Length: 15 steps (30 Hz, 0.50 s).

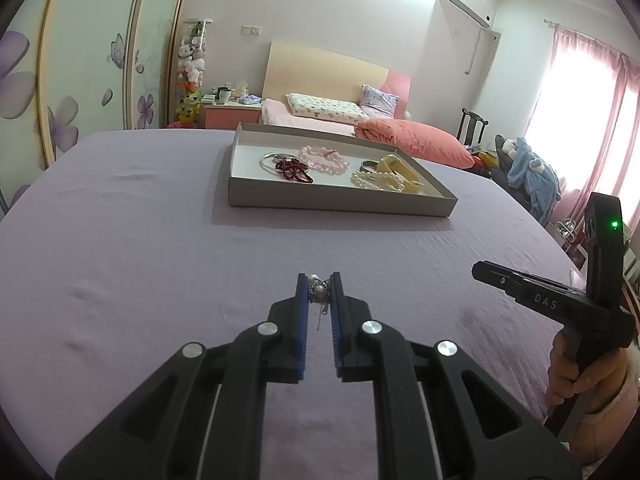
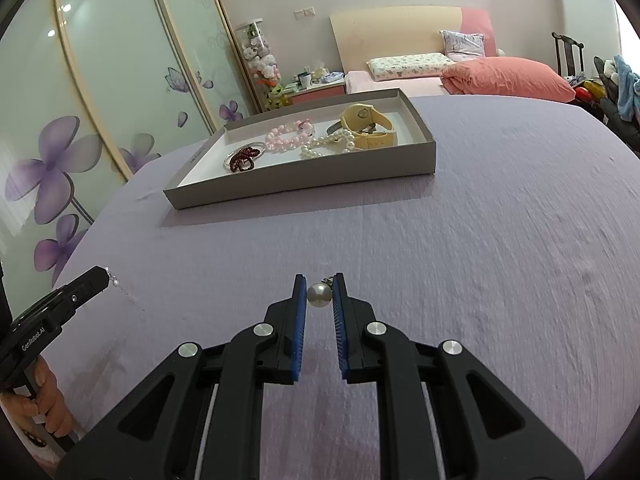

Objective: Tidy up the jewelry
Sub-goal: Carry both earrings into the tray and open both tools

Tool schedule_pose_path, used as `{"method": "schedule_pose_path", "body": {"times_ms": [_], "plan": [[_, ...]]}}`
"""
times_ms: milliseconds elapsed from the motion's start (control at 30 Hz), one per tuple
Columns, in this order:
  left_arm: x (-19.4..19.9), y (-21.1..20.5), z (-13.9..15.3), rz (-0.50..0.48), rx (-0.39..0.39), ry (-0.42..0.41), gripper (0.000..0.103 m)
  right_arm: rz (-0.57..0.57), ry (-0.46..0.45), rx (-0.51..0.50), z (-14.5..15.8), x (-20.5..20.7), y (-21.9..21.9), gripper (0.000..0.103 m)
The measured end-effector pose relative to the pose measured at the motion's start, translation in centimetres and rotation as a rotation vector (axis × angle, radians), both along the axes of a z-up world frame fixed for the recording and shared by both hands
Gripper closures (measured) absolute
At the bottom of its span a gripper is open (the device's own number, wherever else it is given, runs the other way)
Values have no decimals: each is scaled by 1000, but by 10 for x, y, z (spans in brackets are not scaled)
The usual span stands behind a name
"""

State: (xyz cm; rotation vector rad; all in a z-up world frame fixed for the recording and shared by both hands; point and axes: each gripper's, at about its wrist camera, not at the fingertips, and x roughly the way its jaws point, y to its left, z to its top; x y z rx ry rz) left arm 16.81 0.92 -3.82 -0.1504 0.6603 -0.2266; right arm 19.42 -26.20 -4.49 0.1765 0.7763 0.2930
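Note:
A grey shallow box (image 1: 340, 200) (image 2: 304, 184) lies on the lilac tablecloth. It holds a dark red bead bracelet (image 1: 294, 170) (image 2: 243, 158), a pink bead bracelet (image 1: 324, 158) (image 2: 288, 138), a white pearl string (image 1: 374, 180) (image 2: 328, 145) and a yellow watch (image 1: 400, 170) (image 2: 368, 126). My left gripper (image 1: 319, 292) is shut on a pearl earring (image 1: 319, 291) with a dangling pin, above the cloth. My right gripper (image 2: 319, 294) is shut on a second pearl earring (image 2: 319, 295). Each gripper shows at the edge of the other's view: the right one (image 1: 476, 270) and the left one (image 2: 105, 276).
The lilac table (image 1: 140, 240) (image 2: 500, 220) rounds off at the left and right. Behind it are a bed with pink bedding (image 1: 412, 140), a wardrobe with flower doors (image 2: 100, 100) and a chair with clothes (image 1: 528, 168).

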Motion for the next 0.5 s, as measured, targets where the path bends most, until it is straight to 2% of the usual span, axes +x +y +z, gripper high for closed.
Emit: {"method": "schedule_pose_path", "body": {"times_ms": [133,267,500], "plan": [[0,-1,3,-4,2,-10,92,-2,-28,0,9,1,-1,89],[6,-6,21,-13,13,-63,92,-10,-139,6,42,7,-3,89],[40,-10,72,14,14,-209,92,-32,-336,1,92,27,5,89]]}}
